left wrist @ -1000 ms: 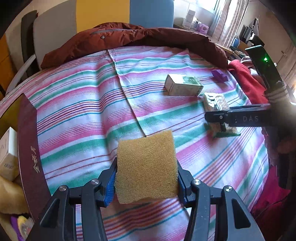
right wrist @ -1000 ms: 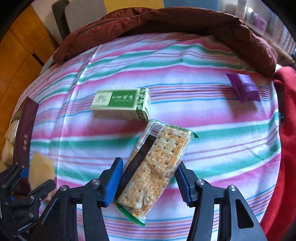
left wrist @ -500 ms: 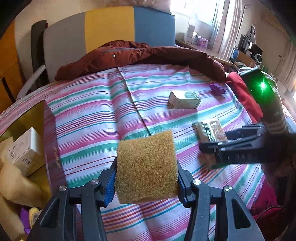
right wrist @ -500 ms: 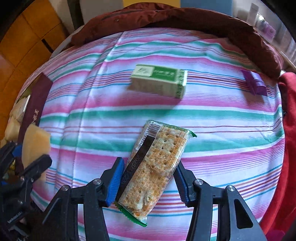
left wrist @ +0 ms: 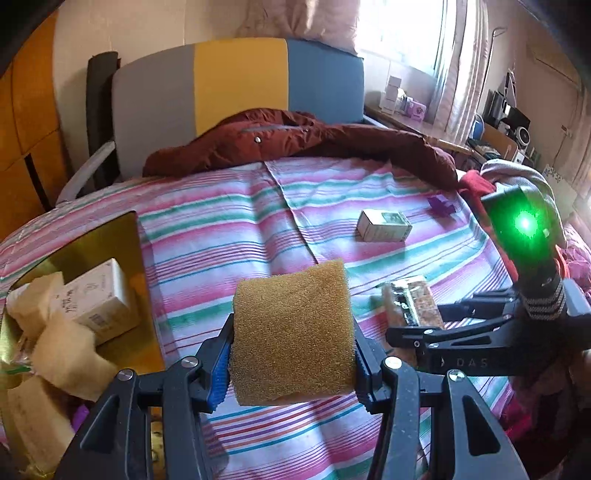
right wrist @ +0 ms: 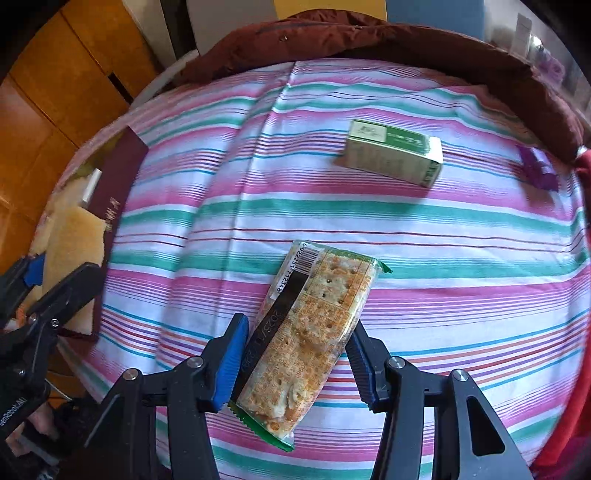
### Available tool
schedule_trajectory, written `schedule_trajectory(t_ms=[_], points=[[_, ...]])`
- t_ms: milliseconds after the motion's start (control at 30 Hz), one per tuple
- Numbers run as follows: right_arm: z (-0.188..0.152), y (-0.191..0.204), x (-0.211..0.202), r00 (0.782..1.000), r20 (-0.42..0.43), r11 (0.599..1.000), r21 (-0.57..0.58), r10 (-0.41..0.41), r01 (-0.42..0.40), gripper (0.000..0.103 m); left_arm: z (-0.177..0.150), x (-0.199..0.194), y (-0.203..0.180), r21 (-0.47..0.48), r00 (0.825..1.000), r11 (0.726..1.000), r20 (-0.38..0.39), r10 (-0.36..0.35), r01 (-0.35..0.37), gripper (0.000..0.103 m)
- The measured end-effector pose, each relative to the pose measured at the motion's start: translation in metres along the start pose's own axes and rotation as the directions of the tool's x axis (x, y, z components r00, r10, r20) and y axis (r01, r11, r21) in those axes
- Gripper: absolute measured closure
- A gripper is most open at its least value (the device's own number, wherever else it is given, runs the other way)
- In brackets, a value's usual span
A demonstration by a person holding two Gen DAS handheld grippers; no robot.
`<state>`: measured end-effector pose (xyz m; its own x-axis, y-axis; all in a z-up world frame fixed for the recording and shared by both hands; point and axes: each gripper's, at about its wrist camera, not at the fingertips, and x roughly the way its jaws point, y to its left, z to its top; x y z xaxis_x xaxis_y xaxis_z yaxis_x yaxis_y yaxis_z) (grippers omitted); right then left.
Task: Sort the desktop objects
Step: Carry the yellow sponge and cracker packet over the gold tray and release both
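Gripping a tan sponge [left wrist: 291,332], our left hand-held gripper [left wrist: 291,363] hangs above the striped bed [left wrist: 221,236], a gold box [left wrist: 110,236] to its left. Our right hand-held gripper [right wrist: 295,360] clamps a cracker packet [right wrist: 314,332]; a green carton [right wrist: 393,151] lies ahead of it.

Home bedroom, striped bedsheet [left wrist: 229,229], padded headboard [left wrist: 236,85], curtained window [left wrist: 413,33]

A: so what are the grippers doing?
B: left gripper [left wrist: 291,362] is clamping a sponge [left wrist: 291,332] between both blue pads, raised off the bed. right gripper [right wrist: 295,358] is pinching a cracker packet [right wrist: 314,328], sitting just right of the left one.
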<state>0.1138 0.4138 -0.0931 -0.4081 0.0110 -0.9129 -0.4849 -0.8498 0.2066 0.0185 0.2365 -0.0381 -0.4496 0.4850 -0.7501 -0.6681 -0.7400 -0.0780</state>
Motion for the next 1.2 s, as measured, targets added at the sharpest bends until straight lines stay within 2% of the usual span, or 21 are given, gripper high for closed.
schedule_trajectory(t_ms=[33,133,400,633,900,1200], points=[[-0.001,0.001,0.0,1.0,0.004,1.0,0.006,0.012,-0.012,0.058,0.0,-0.003,0.002,-0.005,1.0,1.0,0.005,0.0,0.0,0.049],[-0.001,0.01,0.006,0.998,0.022,0.998,0.026,0.059,-0.059,0.062,-0.001,-0.008,0.008,-0.019,1.0,1.0,0.014,0.002,-0.002,0.049],[-0.003,0.028,0.007,1.0,0.016,0.999,-0.031,-0.015,0.016,0.062,-0.005,-0.013,0.017,-0.041,1.0,0.999,0.017,0.012,-0.011,0.049],[-0.005,0.03,0.005,0.999,0.044,1.0,-0.013,-0.01,0.011,0.064,-0.008,-0.018,0.021,-0.049,1.0,0.999,0.024,0.012,-0.011,0.049],[-0.006,0.037,-0.01,0.993,0.105,0.999,-0.002,0.046,-0.046,0.065,-0.009,-0.03,0.03,-0.069,0.999,0.997,0.048,0.021,-0.018,0.049],[0.0,0.078,-0.03,0.979,0.164,0.99,-0.085,0.123,-0.11,0.065,-0.01,-0.058,0.054,-0.117,0.993,0.992,0.097,0.067,-0.056,0.049]])
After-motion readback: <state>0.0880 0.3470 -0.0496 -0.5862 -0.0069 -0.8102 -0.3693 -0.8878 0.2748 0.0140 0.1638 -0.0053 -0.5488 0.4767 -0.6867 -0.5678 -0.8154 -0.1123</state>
